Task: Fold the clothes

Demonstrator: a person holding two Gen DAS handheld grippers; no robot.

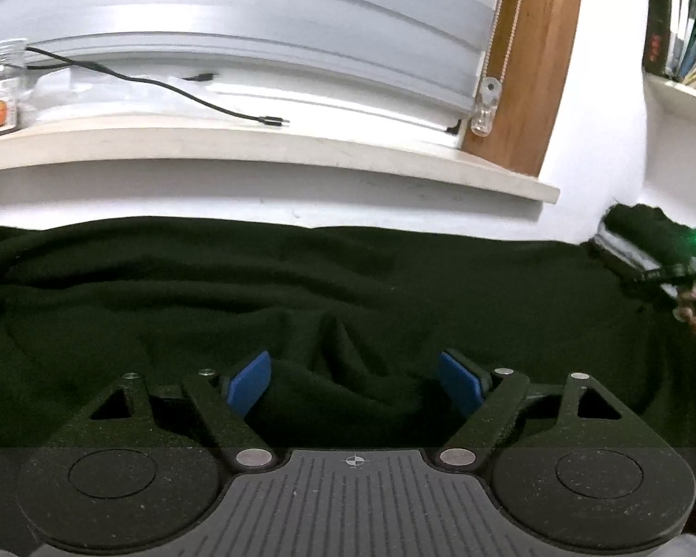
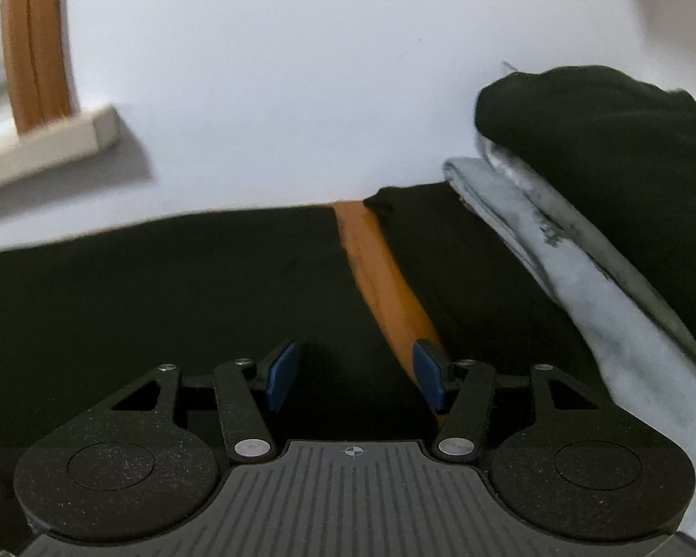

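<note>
Dark green cloth [image 1: 329, 288] covers the surface from the left edge across, rumpled, with a raised fold running up between the pads of the left claw [image 1: 355, 383]. That claw is wide open, pads clear of the fabric, nothing held. Likely step: regrasp for the next fold. To do it well, push low over that ridge and pinch one edge only, not a bunch of layers. Right claw [image 2: 355, 373] is also open and empty over smooth dark cloth [image 2: 162, 288]; its right pad sits at an orange strip [image 2: 380, 278] of bare surface. Further right, a pile [image 2: 594, 195] of folded grey and black clothes, well clear; keep off it.
</note>
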